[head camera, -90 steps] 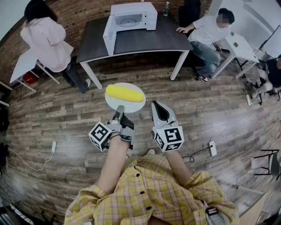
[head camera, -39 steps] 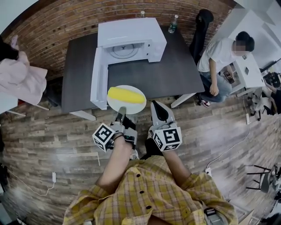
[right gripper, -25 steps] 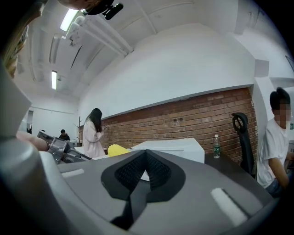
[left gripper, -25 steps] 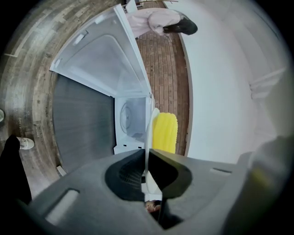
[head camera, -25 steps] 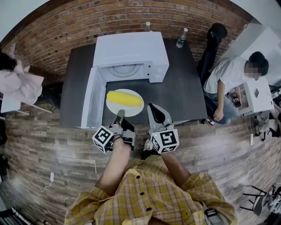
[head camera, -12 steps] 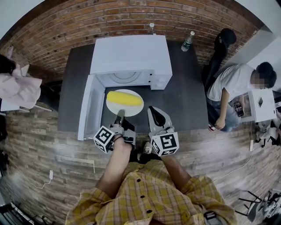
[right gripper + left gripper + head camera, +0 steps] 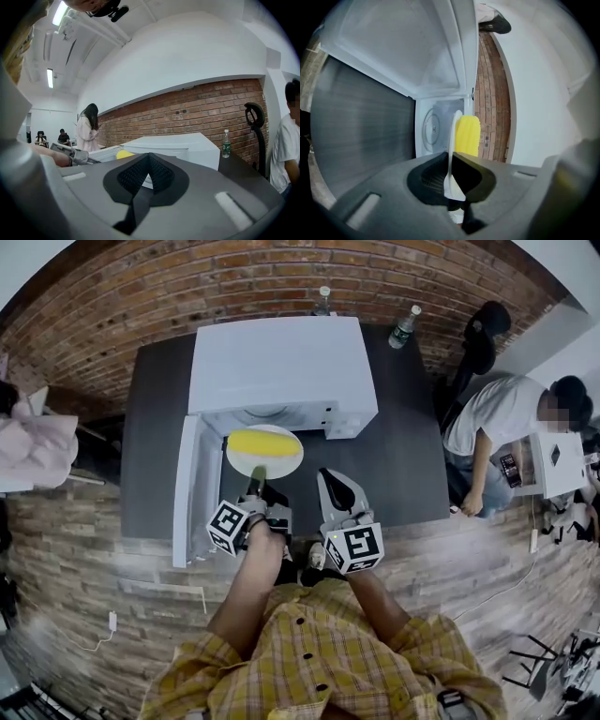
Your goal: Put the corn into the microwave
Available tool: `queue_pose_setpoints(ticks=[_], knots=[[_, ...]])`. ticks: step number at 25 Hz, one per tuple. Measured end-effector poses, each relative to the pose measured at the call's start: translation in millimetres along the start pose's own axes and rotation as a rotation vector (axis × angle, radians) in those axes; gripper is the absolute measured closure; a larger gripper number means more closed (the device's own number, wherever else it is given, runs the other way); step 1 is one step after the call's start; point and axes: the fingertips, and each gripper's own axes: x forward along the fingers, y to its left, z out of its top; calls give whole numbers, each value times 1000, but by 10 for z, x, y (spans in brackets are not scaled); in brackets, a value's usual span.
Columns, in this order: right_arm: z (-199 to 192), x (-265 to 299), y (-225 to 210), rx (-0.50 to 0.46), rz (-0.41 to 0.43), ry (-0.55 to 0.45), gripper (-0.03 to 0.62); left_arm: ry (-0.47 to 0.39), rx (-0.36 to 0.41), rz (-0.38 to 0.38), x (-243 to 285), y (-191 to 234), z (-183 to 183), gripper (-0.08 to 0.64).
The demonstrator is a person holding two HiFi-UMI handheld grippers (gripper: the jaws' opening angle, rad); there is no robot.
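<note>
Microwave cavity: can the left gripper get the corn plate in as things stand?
Probably yes: the door stands open, the left gripper holds the plate with the corn at the mouth of the microwave; nothing blocks it.

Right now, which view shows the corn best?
The head view: the whole corn lies in sight on the plate, at the microwave opening. The left gripper view shows only part of it, beside the edge-on plate. The right gripper view shows only a small yellow bit.
</note>
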Motion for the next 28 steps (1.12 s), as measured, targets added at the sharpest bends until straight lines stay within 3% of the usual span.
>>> queue_pose_setpoints(ticks=[15,28], knots=[[-201,542,-121,-5,-25,49,589,-22,-1,109,971,593,393,540],[-307,686,-193,8,-43,80,589,-35,-1,209,1316,935,453,538]])
